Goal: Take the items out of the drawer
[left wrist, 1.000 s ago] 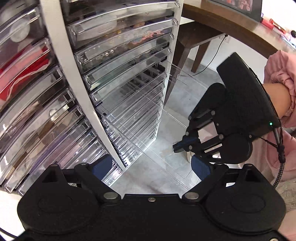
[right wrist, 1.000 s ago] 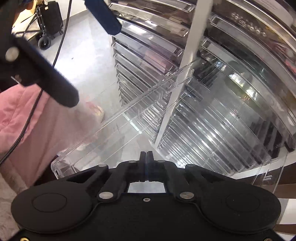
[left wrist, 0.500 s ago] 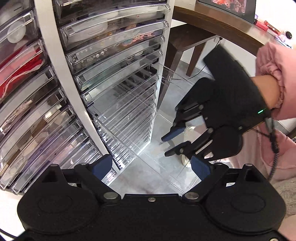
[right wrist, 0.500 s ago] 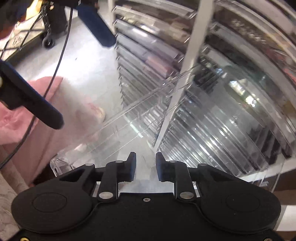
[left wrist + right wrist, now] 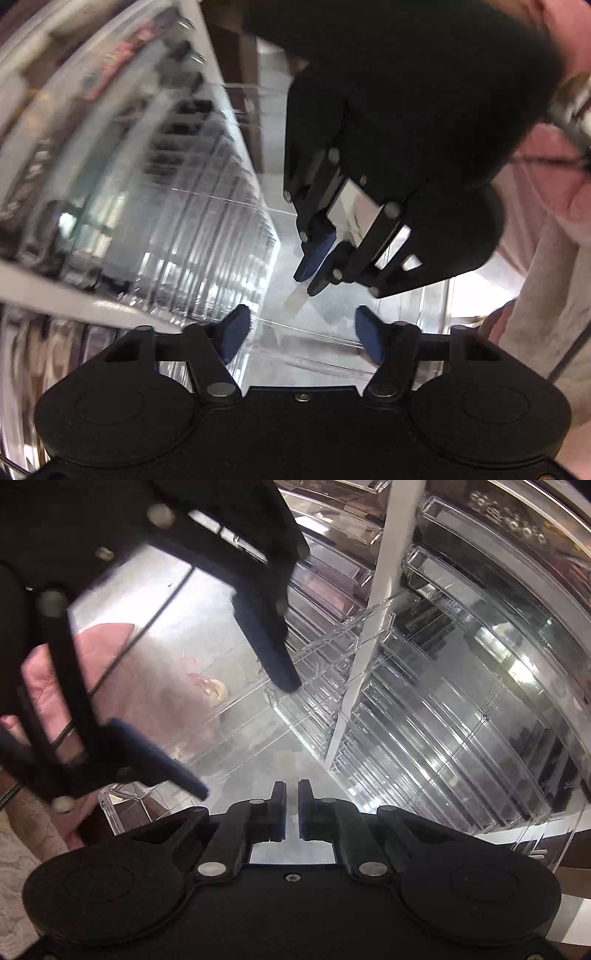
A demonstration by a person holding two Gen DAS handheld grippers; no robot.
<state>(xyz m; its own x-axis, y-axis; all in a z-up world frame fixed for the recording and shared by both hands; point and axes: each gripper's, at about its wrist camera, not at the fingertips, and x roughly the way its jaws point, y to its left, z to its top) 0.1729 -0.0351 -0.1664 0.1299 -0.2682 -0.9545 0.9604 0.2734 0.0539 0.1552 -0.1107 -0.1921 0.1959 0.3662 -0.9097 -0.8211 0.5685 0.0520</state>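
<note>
Drawers fill most of what I can see: a tall white-framed cabinet of stacked clear acrylic drawers (image 5: 461,709), row after row of them, with a white upright post (image 5: 373,616) running between two columns. A few of the upper drawers have stuff in them (small beads or jewellery bits up top in the right cam), but it's too blurry in the left cam to say what's what. One clear acrylic drawer (image 5: 229,738) is pulled way out from the stack over the grey floor, and as far as I can tell nothing is sitting in the part I can see. My left gripper (image 5: 301,334) has its blue-padded fingers (image 5: 232,332) spread wide, holding nothing, sitting right over the near edge of that pulled-out drawer. My right gripper (image 5: 291,812) is nearly closed, just a narrow slit between the fingers, and I can't see anything pinched in there; it's hovering above the open drawer, pointing down toward it. In the left cam the right one shows up big and dark just ahead. My pink sleeve (image 5: 554,177) is off at the right edge, and there's pink fabric (image 5: 92,664) showing below through the clear plastic.
</note>
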